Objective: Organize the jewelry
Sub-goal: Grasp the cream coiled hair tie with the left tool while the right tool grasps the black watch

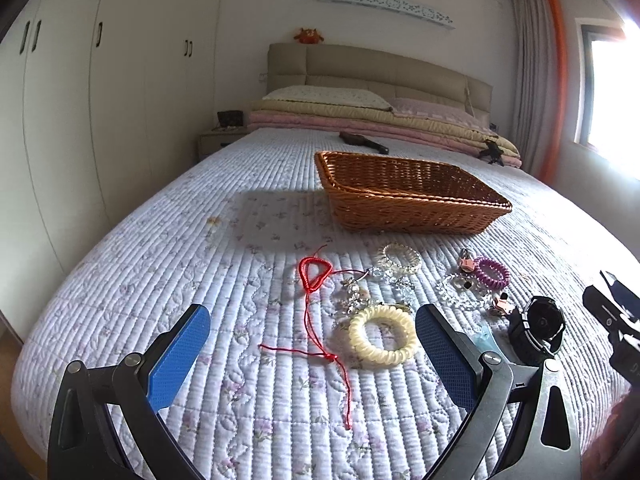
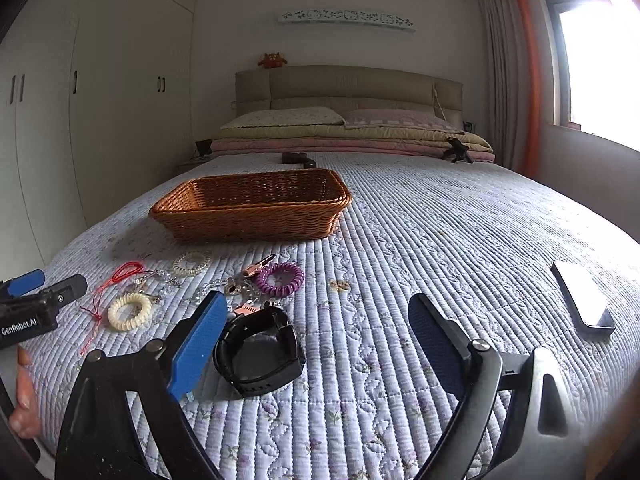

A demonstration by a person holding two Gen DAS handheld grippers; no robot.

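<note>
Jewelry lies scattered on the quilted bed in front of a wicker basket (image 1: 404, 196), also seen in the right wrist view (image 2: 248, 208). A red cord (image 1: 314, 312), a cream coil bracelet (image 1: 382, 334), a purple coil bracelet (image 1: 492, 272), clear bead bracelets (image 1: 400, 260) and a black watch (image 1: 538, 328) lie there. My left gripper (image 1: 312, 340) is open and empty above the red cord and cream bracelet. My right gripper (image 2: 318, 332) is open and empty; the black watch (image 2: 258, 350) lies just by its left finger. The purple bracelet (image 2: 280, 278) and cream bracelet (image 2: 130, 312) lie beyond.
A phone (image 2: 582, 298) lies on the quilt to the right. Folded blankets and pillows (image 2: 352, 136) sit at the headboard, with a dark object (image 2: 298, 159) behind the basket. Wardrobes stand left, a window right. The right gripper shows at the left view's edge (image 1: 612, 320).
</note>
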